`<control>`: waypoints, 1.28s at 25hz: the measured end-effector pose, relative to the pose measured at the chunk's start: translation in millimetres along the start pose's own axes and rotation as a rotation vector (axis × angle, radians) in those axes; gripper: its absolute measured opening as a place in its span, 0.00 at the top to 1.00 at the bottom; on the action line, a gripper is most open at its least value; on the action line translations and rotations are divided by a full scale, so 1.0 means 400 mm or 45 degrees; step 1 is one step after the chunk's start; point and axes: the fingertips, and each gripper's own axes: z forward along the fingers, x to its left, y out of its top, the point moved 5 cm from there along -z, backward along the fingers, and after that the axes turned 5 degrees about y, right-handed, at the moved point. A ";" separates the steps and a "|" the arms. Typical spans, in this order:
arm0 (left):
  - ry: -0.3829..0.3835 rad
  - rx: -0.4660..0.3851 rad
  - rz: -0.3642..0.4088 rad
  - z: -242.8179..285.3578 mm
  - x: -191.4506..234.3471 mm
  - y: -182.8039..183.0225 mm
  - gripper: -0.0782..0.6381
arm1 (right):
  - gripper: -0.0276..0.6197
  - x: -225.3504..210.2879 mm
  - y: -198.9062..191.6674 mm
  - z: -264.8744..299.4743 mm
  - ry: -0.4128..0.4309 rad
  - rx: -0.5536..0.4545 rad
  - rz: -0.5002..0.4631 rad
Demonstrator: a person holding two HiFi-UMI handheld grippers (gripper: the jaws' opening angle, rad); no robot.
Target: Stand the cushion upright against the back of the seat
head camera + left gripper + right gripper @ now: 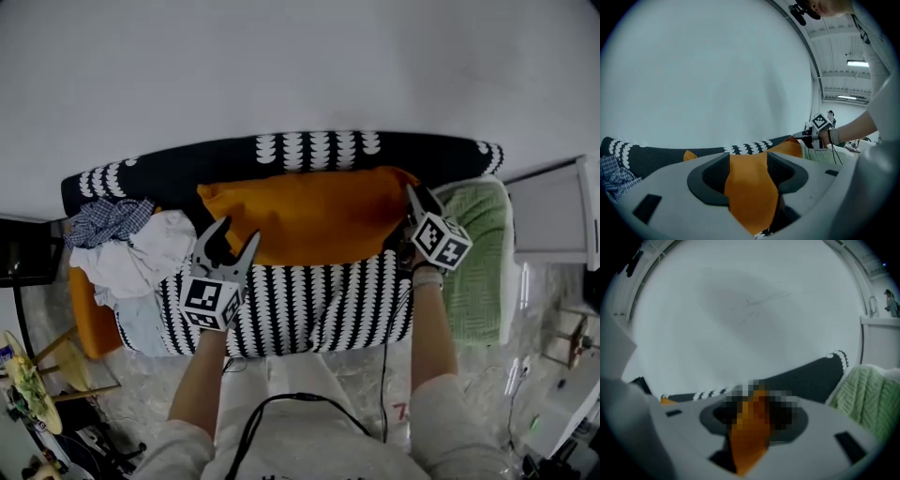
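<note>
Orange cushion stands upright against the sofa back; left hand-held gripper open at its 7 o'clock, right hand-held gripper open, jaws astride its 3 o'clock corner

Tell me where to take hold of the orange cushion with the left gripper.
Probably the cushion by its upper left corner, coming from the front over the seat. It leans against the backrest, so its back is shut off, and clothes crowd its left end. The corner tapers thin enough for the open left gripper.
</note>
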 end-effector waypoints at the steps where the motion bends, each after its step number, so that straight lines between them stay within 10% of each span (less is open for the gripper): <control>1: 0.003 0.001 -0.005 -0.003 0.001 0.000 0.54 | 0.71 0.003 0.000 -0.010 0.001 -0.003 -0.018; 12: -0.101 -0.040 -0.135 -0.038 -0.033 -0.011 0.54 | 0.75 0.137 -0.013 -0.094 0.210 -0.017 -0.188; 20: -0.168 -0.071 -0.223 -0.083 -0.058 -0.010 0.83 | 0.90 0.306 -0.064 -0.150 0.454 -0.017 -0.291; 32: -0.209 -0.102 -0.298 -0.148 -0.087 0.013 0.86 | 0.93 0.507 -0.130 -0.246 0.680 0.032 -0.333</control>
